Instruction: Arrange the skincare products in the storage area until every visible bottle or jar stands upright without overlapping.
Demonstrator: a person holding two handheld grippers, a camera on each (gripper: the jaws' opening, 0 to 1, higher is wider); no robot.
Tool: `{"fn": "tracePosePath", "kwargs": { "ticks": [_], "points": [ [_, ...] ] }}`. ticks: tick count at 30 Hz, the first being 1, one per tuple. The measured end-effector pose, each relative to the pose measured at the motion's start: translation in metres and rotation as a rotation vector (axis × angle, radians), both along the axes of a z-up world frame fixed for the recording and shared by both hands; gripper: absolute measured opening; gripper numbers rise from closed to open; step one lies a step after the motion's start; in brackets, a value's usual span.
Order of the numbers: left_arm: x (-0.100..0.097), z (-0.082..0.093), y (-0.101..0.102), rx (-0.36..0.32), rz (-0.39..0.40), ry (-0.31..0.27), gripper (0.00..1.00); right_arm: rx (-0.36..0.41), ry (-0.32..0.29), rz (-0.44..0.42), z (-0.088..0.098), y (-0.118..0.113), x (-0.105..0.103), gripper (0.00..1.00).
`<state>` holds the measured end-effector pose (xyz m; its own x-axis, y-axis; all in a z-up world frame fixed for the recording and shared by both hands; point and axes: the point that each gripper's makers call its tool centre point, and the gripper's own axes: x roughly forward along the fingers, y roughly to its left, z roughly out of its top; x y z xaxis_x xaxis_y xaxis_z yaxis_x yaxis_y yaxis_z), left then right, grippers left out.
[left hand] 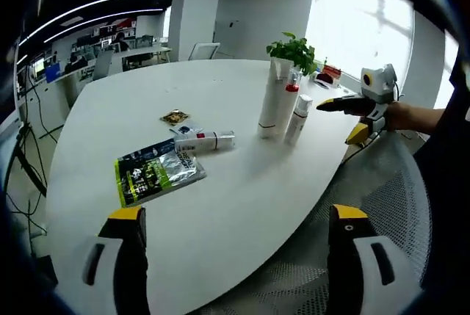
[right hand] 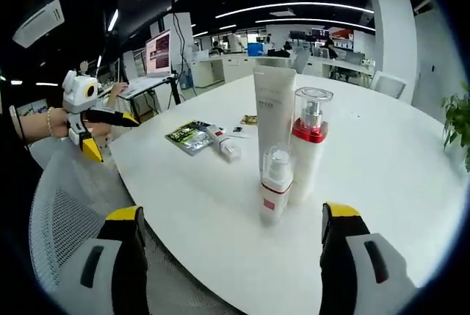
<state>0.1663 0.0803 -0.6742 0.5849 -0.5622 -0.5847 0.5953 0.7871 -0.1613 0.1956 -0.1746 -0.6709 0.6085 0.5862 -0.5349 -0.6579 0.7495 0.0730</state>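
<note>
jaws of both grippers are held wide, empty. one lying tube (left hand: pixel 208 141) is seen flat on the counter (left hand: pixel 242 190), ahead of the left gripper (left hand: pixel 239 256), long axis crosswise.

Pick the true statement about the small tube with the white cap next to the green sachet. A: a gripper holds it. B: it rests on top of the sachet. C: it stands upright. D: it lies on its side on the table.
D: the small tube lies flat on the table, beside the green sachet, while three other containers stand upright.
</note>
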Motion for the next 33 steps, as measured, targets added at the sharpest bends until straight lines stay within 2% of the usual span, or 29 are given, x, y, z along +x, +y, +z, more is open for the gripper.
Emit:
{"fn": "tracePosePath", "kwargs": {
  "ticks": [11,13,16,19,23,33],
  "points": [
    [0.002,0.006,-0.02,-0.013,-0.052,-0.013,0.95,0.0,0.013,-0.006,-0.003,-0.001,0.0,1.0],
    [0.008,0.012,-0.025,-0.043,-0.075,-0.056,0.92,-0.004,0.013,-0.008,-0.004,-0.002,0.0,1.0],
    [0.009,0.017,-0.031,-0.085,-0.094,-0.051,0.86,-0.003,0.011,-0.006,-0.004,-0.002,0.001,1.0],
    [0.014,0.011,-0.032,-0.03,-0.118,-0.055,0.82,-0.006,0.013,-0.007,-0.005,-0.003,0.001,1.0],
    [0.023,0.007,-0.034,-0.004,-0.155,-0.045,0.82,-0.006,0.015,-0.006,-0.006,-0.003,0.001,1.0],
    [0.064,-0.001,-0.044,0.112,-0.277,-0.051,0.83,-0.014,0.029,-0.001,-0.009,-0.002,-0.001,1.0]
  ]
}}
